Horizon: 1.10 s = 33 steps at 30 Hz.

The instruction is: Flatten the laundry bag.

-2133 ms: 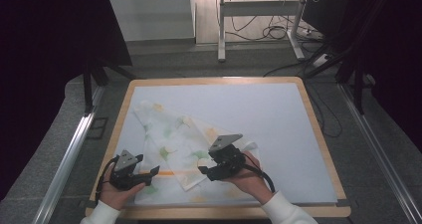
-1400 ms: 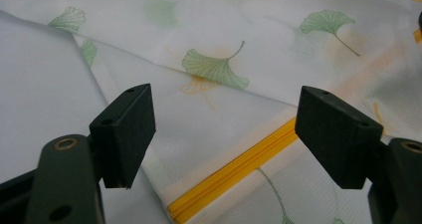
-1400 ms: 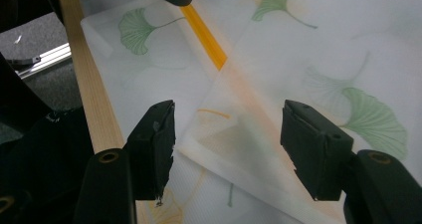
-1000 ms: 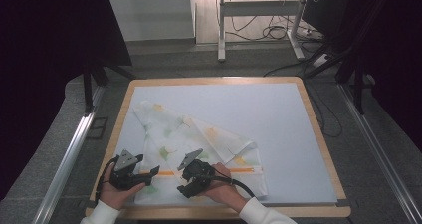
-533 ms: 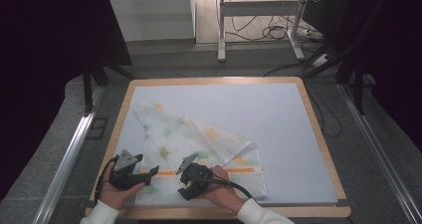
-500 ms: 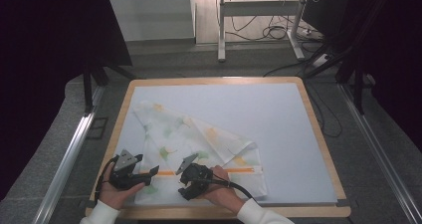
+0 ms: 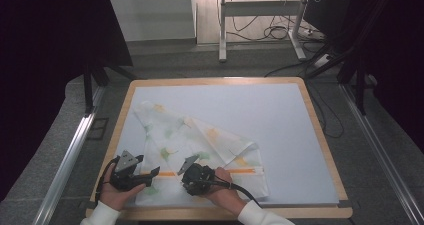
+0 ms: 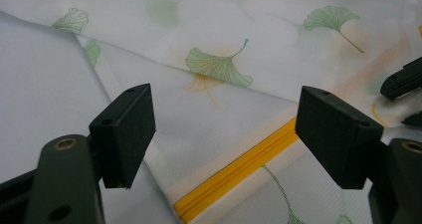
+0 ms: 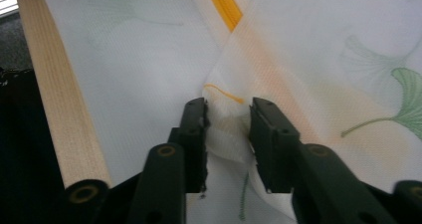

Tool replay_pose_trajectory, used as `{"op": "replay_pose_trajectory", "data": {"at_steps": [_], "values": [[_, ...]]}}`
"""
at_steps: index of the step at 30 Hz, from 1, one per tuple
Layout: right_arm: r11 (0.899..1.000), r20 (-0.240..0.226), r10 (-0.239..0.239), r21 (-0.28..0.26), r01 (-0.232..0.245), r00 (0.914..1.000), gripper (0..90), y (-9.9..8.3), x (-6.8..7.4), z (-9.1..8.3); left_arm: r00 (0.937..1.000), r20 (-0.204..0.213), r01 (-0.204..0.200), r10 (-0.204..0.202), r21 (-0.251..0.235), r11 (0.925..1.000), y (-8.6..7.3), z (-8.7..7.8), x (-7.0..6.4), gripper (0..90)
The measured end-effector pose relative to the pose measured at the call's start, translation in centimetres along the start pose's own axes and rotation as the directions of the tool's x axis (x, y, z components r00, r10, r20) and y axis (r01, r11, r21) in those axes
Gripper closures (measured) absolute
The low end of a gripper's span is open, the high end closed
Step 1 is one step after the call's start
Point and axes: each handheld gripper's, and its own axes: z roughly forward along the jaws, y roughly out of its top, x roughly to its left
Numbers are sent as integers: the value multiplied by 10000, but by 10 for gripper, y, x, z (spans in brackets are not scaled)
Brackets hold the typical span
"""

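Observation:
A white cloth [image 7: 200, 135] printed with green ginkgo leaves and edged with an orange-yellow stripe [image 7: 240, 171] lies partly folded on the pale blue mat. My right gripper [image 7: 189, 177] sits at the cloth's near edge. In the right gripper view [image 9: 228, 122] its jaws are shut on a bunched corner of the cloth [image 9: 278, 69]. My left gripper [image 7: 150, 175] rests at the cloth's near left. It stands open [image 8: 224, 129] over the cloth [image 8: 219, 69] and its yellow stripe [image 8: 239, 171], holding nothing.
The mat lies on a table with a wooden rim [image 7: 220, 212], close behind both hands. The far and right parts of the mat [image 7: 280, 115] are bare. Metal rails [image 7: 65, 155] run along both sides; a desk frame and cables [image 7: 270, 30] stand beyond.
My right gripper has moved left and nearer along the cloth's front edge, from mid-cloth towards the left gripper, and the cloth's fold now lies flatter. The left gripper has hardly moved.

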Motion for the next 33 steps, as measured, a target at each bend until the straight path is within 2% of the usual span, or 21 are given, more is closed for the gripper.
{"op": "replay_pose_trajectory", "data": {"at_steps": [13, 19, 33], "values": [[9997, -75, 161, -183, -163, 9998, 842, -2, -8, -1, 10000, 20, 47, -47, -65, 10000, 0, -1, 3, 235], [9978, -337, 339, -564, -358, 9989, 847, -1, -11, -7, 10000, 21, 46, -46, -76, 10000, 0, -1, 2, 235], [9843, -323, 805, -1549, -846, 9962, 859, 0, -29, -38, 10000, -47, 72, -73, -95, 9999, 0, 0, 2, 232]]}}
